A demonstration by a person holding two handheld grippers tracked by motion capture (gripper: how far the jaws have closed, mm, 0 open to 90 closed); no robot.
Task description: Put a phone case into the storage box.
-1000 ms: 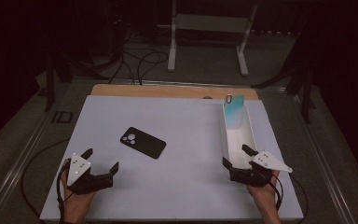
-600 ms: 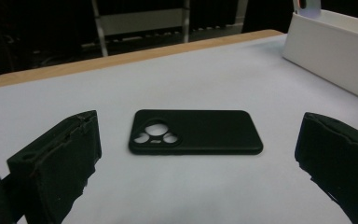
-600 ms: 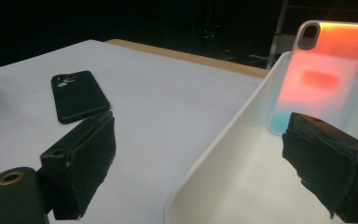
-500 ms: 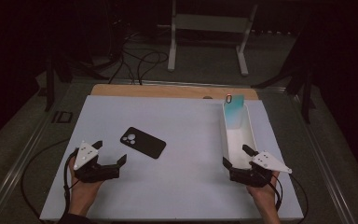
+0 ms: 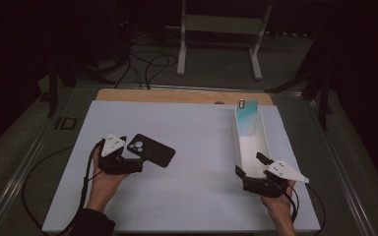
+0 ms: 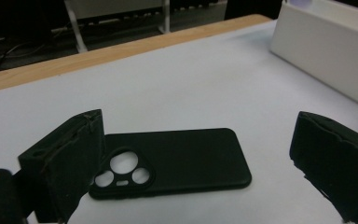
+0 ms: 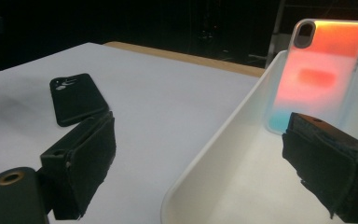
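The left tool [image 6: 200, 163] is gaping wide around the unmarked matte black phone case [image 6: 177, 161], gripping nothing; the right tool [image 7: 200, 163] is likewise gaping, empty, over the long white tray [image 7: 200, 163].

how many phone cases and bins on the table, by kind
black case: 1
orange-to-teal case: 1
white bin: 1
total: 3
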